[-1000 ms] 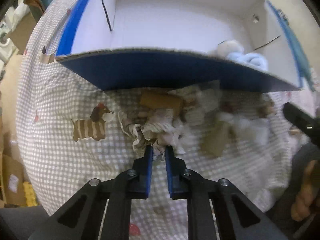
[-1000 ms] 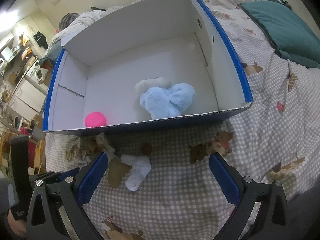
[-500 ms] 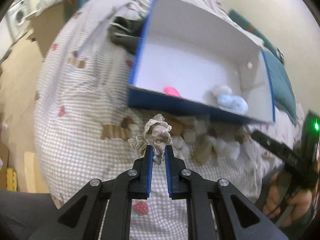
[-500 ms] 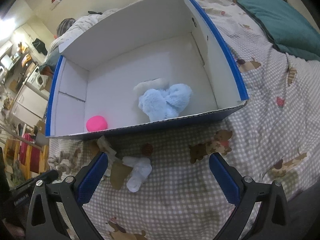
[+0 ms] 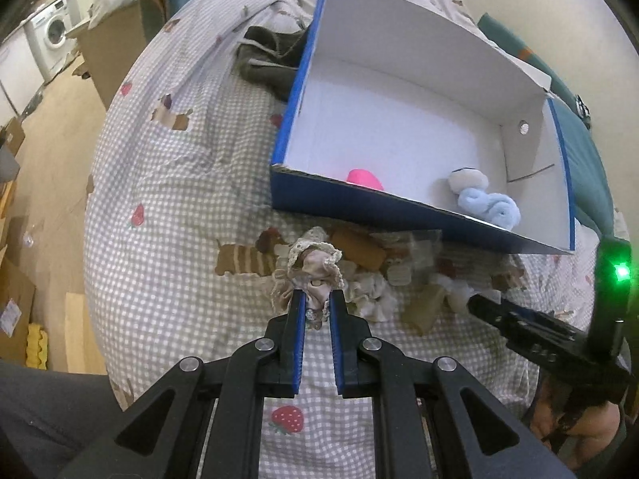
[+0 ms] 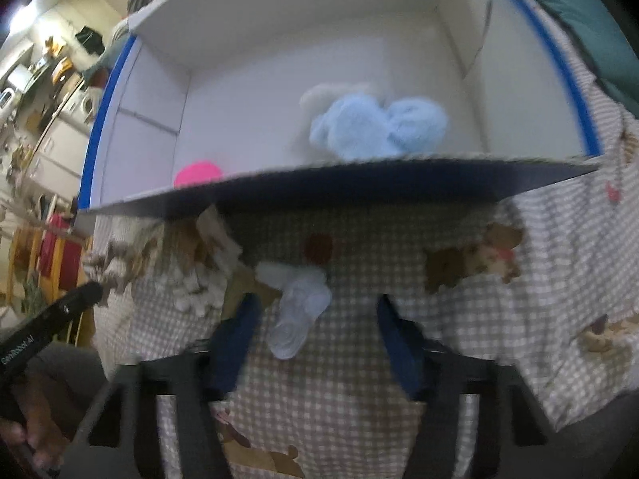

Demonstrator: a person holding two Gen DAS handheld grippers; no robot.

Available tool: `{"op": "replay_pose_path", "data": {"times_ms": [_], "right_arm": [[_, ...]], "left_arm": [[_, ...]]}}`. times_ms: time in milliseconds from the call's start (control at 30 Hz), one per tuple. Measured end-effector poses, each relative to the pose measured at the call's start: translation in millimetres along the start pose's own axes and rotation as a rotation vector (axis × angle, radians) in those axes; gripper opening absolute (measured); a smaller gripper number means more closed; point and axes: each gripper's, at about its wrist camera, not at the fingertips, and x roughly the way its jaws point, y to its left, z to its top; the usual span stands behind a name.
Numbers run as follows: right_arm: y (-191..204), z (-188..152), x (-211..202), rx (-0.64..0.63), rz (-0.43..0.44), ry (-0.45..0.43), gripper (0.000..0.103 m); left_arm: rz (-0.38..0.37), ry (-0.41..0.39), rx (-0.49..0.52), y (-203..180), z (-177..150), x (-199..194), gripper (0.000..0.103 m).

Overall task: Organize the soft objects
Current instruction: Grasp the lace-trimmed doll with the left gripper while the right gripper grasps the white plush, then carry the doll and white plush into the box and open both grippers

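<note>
The left gripper (image 5: 317,305) is clamped on the lace-trimmed cloth (image 5: 315,267), held above the bedspread; the box (image 5: 399,205) lies ahead and right; the right gripper (image 6: 315,331) is spread around the white sock (image 6: 297,319).

1. You are working over a bed under a checked quilt (image 5: 167,183) printed with dogs and strawberries.
2. A blue-and-white box (image 5: 359,199) is sitting on it at the far side.
3. A heap of soft toys (image 5: 383,275) is lying just near of the box.
4. A white sock (image 6: 295,315) is lying at the heap's right.
5. Dark clothing (image 5: 267,64) is lying at the box's far left corner.
</note>
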Motion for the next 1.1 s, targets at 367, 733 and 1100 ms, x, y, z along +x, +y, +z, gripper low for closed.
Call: {"op": "replay_pose_path", "data": {"times_ms": [367,733,1100], "right_arm": [[13,0,-15,-0.070,0.025,-0.075,0.007],[11,-6,-45,-0.081,0.023,-0.179,0.006],[16,-25,-78,-0.144,0.052,-0.247,0.006]], "left_arm": [[0.030,-0.003,-0.008,1,0,3,0.011],[0.077,-0.055,0.013,3,-4,-6,0.011],[0.067,-0.091,-0.040,14,-18,-23,0.011]]}}
